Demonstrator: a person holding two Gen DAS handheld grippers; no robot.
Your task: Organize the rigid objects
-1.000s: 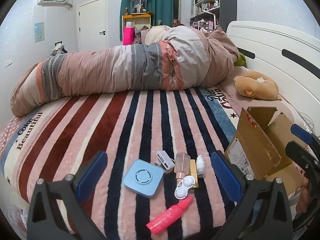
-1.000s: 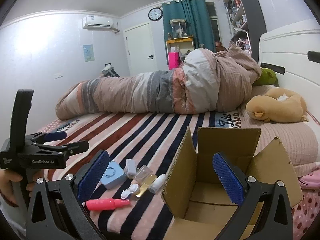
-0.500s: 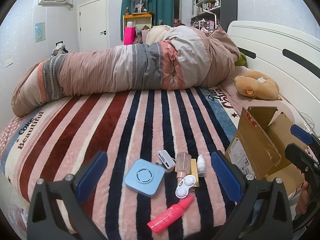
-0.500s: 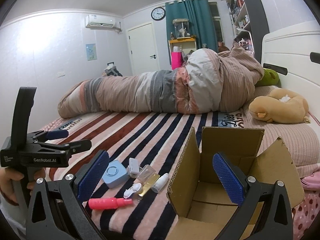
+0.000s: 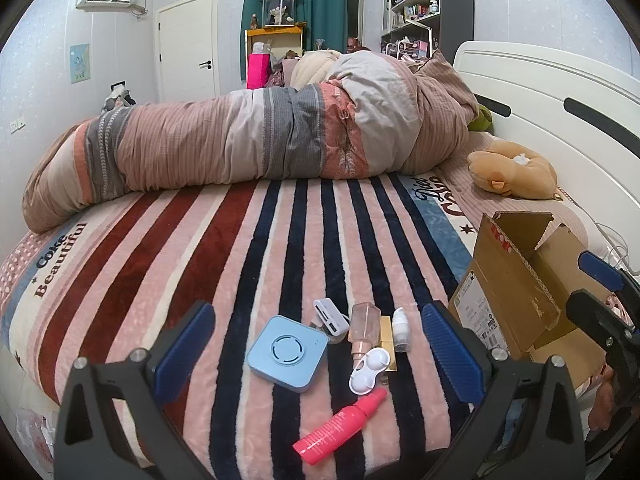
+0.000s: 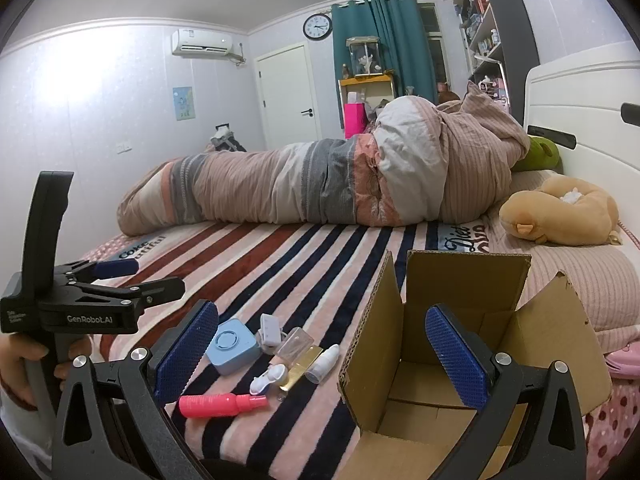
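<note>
Small items lie together on the striped blanket: a light blue square device [image 5: 286, 353] [image 6: 232, 345], a white card reader [image 5: 330, 315], a clear bottle [image 5: 362, 326], a gold flat piece [image 5: 386, 338], a small white bottle [image 5: 400, 329], a white lens case [image 5: 369, 370] and a pink spray bottle [image 5: 340, 428] [image 6: 220, 405]. An open cardboard box [image 5: 524, 300] [image 6: 460, 364] stands to their right. My left gripper [image 5: 316, 354] is open and empty above the items. My right gripper [image 6: 322, 354] is open and empty at the box's left flap.
A rolled striped duvet [image 5: 260, 140] lies across the far side of the bed. A tan plush toy [image 5: 512, 172] rests by the white headboard [image 5: 560, 92]. The bed's front edge is just below the items.
Both grippers have shifted slightly, so the items and box sit a little further right in the right wrist view. Nothing on the bed has moved.
</note>
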